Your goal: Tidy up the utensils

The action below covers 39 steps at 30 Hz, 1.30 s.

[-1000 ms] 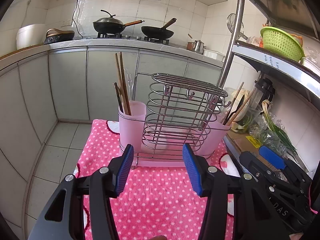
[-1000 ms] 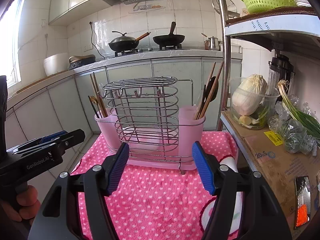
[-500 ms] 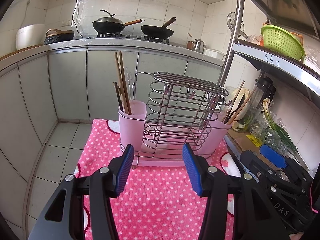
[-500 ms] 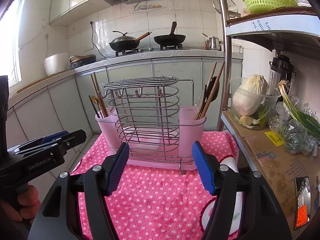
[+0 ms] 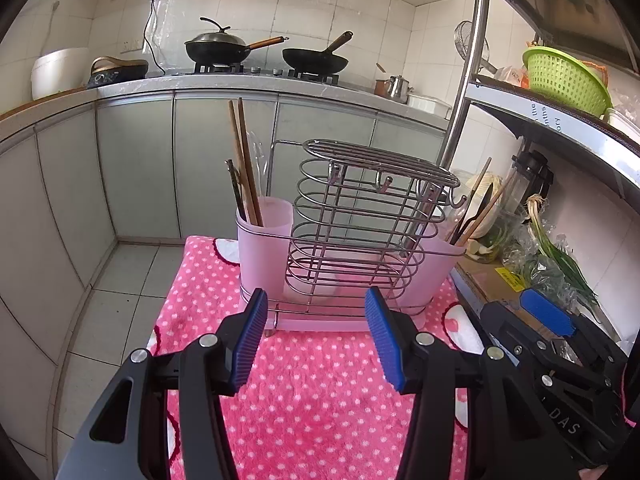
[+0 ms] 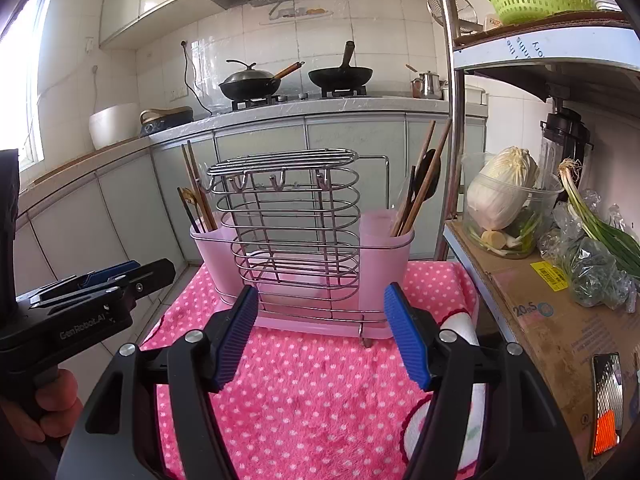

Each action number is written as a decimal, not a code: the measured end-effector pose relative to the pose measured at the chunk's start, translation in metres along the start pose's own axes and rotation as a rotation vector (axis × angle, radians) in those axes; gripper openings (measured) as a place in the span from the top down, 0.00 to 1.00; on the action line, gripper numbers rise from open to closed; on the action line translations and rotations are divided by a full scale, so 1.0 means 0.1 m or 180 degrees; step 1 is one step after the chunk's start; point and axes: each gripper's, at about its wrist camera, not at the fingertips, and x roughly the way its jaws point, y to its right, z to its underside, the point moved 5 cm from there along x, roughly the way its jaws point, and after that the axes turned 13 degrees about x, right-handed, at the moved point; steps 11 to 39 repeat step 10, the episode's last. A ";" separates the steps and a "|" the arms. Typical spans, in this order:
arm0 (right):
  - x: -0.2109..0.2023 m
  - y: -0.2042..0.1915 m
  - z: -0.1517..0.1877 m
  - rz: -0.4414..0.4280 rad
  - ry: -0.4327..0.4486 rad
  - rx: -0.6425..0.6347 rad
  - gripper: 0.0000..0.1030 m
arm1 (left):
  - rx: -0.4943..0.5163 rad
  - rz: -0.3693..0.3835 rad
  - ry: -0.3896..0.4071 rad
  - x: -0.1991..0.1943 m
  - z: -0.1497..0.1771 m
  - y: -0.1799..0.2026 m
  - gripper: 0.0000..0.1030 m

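On the pink dotted cloth [image 5: 320, 392] in the left wrist view stands one wire rack [image 5: 372, 224] with a pink cup at each end. Left cup [image 5: 266, 228]: two long wooden chopsticks [image 5: 244, 160], one dark utensil, one clear one behind, hard to make out. Right cup [image 5: 440, 264]: about three sticks and a dark ladle [image 5: 478, 210], count unsure. Left gripper [image 5: 316, 336] hovers just short of the rack, jaws wide apart, nothing between the blue pads. Right gripper [image 5: 548, 320] shows at the lower right edge, apart from the rack. Behind: grey cabinets, counter, two woks [image 5: 312, 60] on the stove, one kettle, one rice cooker [image 5: 60, 70], tiled wall, tile floor. One green basket [image 5: 568, 76] on the metal shelf at right.

Right wrist view: same rack [image 6: 288, 220] centred on the cloth [image 6: 320, 392], left cup [image 6: 214, 252] with chopsticks, right cup [image 6: 386, 244] with ladle [image 6: 428, 172] and sticks. Right gripper [image 6: 320, 336] is spread open and empty, pads near the rack base, not touching. Left gripper [image 6: 100, 280] at left, held by a hand [image 6: 44, 404]; its jaws are seen edge-on here. Right side: one cardboard box [image 6: 560, 320], one tub with a cabbage [image 6: 504, 196], bagged greens, one blender. Window at far left.
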 end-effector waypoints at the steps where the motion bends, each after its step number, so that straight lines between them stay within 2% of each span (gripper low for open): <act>1: 0.01 0.00 0.00 0.0004 -0.0002 -0.0003 0.36 | 0.0004 -0.0007 -0.0001 0.01 0.00 0.00 0.51; 10: 0.08 0.03 0.03 0.0018 -0.0057 0.0015 0.36 | -0.0021 0.0022 -0.0073 0.10 0.04 -0.04 0.51; 39: 0.08 0.03 0.03 0.0018 -0.0057 0.0015 0.36 | -0.0021 0.0022 -0.0073 0.10 0.04 -0.04 0.51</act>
